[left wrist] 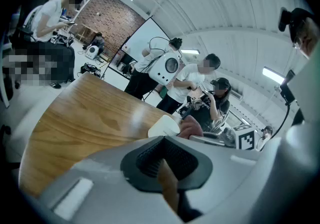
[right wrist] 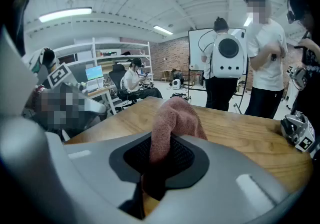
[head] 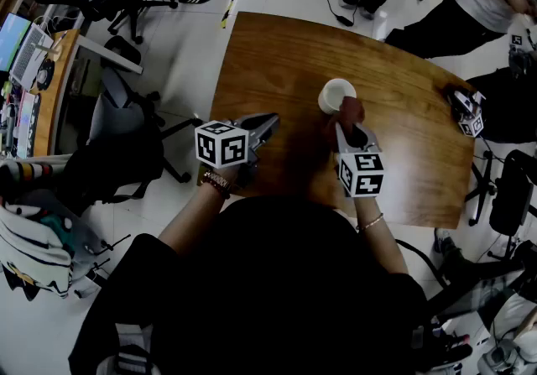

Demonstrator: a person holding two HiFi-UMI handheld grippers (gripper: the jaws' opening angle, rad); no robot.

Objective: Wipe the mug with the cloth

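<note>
Right claw [right wrist: 161, 160]: pinching a pink cloth [right wrist: 175, 118], with most of the fabric bunched ahead of the tips, probably so that a soft wad meets the mug [head: 336, 96] first. Mug: white, upright near the middle of the wooden surface [head: 277, 54], with the cloth at its near-right side, touching or just beside it. Left claw [left wrist: 167, 165]: pressed together on nothing, low near the surface's left edge and apart from the mug, likely kept ready to steady it, as nothing holds it.

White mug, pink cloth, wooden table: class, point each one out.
White round mug [head: 337, 95], head view, its open mouth.
Pink fabric cloth [right wrist: 175, 118], right gripper view, its bunched top.
Brown wooden table [head: 277, 46], head view, bare top.
</note>
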